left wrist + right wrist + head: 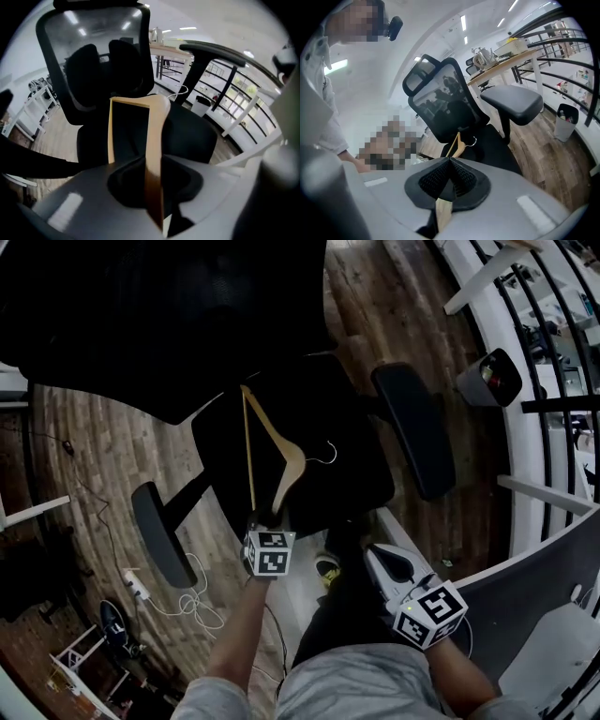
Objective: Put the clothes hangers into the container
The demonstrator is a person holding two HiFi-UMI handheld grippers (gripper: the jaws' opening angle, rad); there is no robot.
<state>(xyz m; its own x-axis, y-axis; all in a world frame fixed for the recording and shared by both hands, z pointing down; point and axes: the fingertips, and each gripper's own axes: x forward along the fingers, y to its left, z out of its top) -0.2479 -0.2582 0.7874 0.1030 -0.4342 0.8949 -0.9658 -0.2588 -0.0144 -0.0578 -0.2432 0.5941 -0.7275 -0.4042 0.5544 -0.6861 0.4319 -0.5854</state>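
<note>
Head view: the wooden hanger is up off the black office chair and not yet in any container. It is pinched by the end of one shoulder in the left gripper. The hanger stands out ahead of that gripper over the seat, with its wire hook at the far end, off to the gripper's right. In the left gripper view the pads are pressed on the pale wood from both sides.

The right gripper hangs beside the left, nearer to us. Its jaws are pressed together at the tips, and we see nothing gripped between them.

We judge the pick-up done and the carry and drop left to do. We cannot make out a sure container. A small grey bin stands on the wooden floor, well ahead and to the right of both grippers, by the railing. Whether it is the target we cannot tell. We see no other hanger.
</note>
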